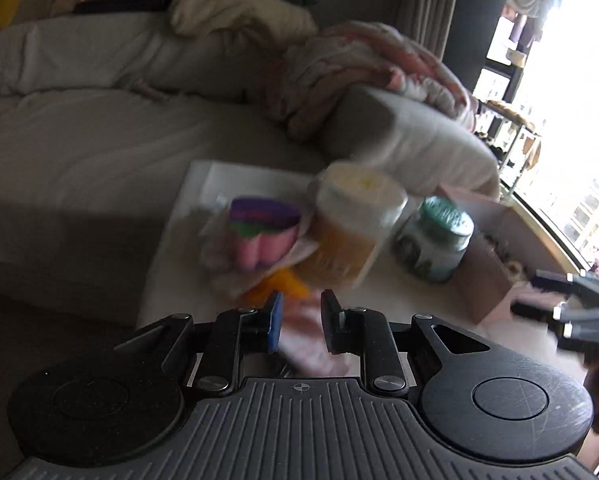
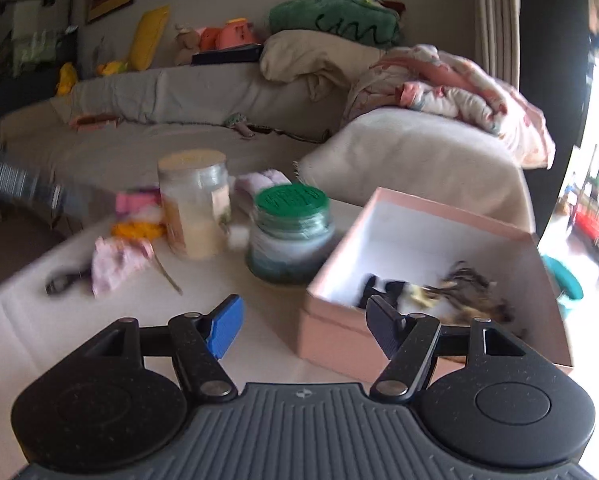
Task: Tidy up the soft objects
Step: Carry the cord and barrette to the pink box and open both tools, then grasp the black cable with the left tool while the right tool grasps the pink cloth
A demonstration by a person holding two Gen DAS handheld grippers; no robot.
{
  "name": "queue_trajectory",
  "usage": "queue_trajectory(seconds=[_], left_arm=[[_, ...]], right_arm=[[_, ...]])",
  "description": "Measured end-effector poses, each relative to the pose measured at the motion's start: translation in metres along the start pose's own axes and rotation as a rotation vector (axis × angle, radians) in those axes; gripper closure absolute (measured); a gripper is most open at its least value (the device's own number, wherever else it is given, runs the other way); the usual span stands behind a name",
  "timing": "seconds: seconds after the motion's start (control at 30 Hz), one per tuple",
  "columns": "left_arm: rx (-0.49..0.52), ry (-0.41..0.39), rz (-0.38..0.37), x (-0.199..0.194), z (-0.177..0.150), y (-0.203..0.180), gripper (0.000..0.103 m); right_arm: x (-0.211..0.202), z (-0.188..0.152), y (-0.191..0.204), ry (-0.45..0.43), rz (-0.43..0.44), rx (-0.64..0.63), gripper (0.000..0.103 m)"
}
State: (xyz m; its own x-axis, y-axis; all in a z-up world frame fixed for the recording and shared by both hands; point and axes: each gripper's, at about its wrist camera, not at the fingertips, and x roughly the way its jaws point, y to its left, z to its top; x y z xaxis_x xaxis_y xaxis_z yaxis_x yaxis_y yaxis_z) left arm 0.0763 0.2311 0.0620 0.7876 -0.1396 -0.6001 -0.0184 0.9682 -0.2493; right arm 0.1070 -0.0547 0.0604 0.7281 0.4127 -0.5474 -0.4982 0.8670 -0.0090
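Left wrist view is showing my left gripper point(image 1: 299, 320) with jaws nearly together and empty, a pink cloth point(image 1: 311, 344) lying crumpled on the counter point(image 1: 395, 292) directly beneath and ahead of it. My right gripper point(image 2: 303, 328) is standing apart and empty beside the pink box point(image 2: 427, 216), farther from that pale, floppy cloth.

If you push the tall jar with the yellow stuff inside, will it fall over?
The tall jar probably tips more easily than the squat green-lidded jar: it looks narrow for its height. Only partly filled, it may be fairly light. Its smooth clear wall looks rigid, perhaps slippery.
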Motion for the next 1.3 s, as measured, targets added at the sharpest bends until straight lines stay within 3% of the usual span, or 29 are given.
queue_trajectory(seconds=[0.1, 0.27, 0.47, 0.53, 0.57, 0.63, 0.67, 0.83, 1.0, 1.07, 1.13, 1.2, 1.3], left_arm=[[-0.008, 0.004, -0.002, -0.001, -0.018, 0.007, 0.080], [0.004, 0.002, -0.014, -0.009, -0.035, 0.013, 0.080], [0.058, 0.021, 0.005, -0.009, -0.050, 0.016, 0.080], [0.047, 0.012, -0.004, -0.011, -0.051, 0.019, 0.080], [0.044, 0.006, -0.009, -0.011, -0.051, 0.020, 0.080], [0.046, 0.000, -0.020, -0.009, -0.049, 0.019, 0.080], [0.050, 0.002, -0.025, -0.007, -0.049, 0.018, 0.080], [0.076, 0.010, -0.027, 0.008, -0.048, 0.008, 0.080], [0.154, 0.026, 0.028, 0.020, -0.047, -0.007, 0.080], [0.188, 0.044, 0.062, 0.026, -0.046, -0.012, 0.079], [0.197, 0.059, 0.072, 0.031, -0.046, -0.015, 0.076], [0.197, 0.067, 0.069, 0.035, -0.046, -0.015, 0.075], [0.226, 0.058, 0.079, 0.039, -0.047, -0.021, 0.073]], right_arm=[[0.018, 0.022, 0.015, 0.028, 0.084, 0.073, 0.034], [0.065, 0.044, 0.064, 0.132, 0.245, 0.078, 0.034], [0.126, 0.049, 0.110, 0.227, 0.299, 0.070, 0.038], [0.141, 0.047, 0.118, 0.273, 0.316, 0.068, 0.071], [0.143, 0.046, 0.118, 0.293, 0.338, 0.068, 0.075], [0.136, 0.044, 0.118, 0.288, 0.345, 0.044, 0.093], [0.132, 0.042, 0.116, 0.290, 0.341, 0.019, 0.093], [0.100, 0.027, 0.089, 0.276, 0.270, -0.002, 0.094], [0.068, 0.005, 0.067, 0.229, 0.180, -0.079, 0.092], [0.060, -0.005, 0.062, 0.230, 0.185, -0.076, 0.085], [0.055, -0.011, 0.058, 0.223, 0.182, -0.075, 0.056], [0.046, -0.017, 0.057, 0.186, 0.165, -0.091, 0.041], [0.040, -0.020, 0.064, 0.142, 0.156, -0.136, 0.039]])
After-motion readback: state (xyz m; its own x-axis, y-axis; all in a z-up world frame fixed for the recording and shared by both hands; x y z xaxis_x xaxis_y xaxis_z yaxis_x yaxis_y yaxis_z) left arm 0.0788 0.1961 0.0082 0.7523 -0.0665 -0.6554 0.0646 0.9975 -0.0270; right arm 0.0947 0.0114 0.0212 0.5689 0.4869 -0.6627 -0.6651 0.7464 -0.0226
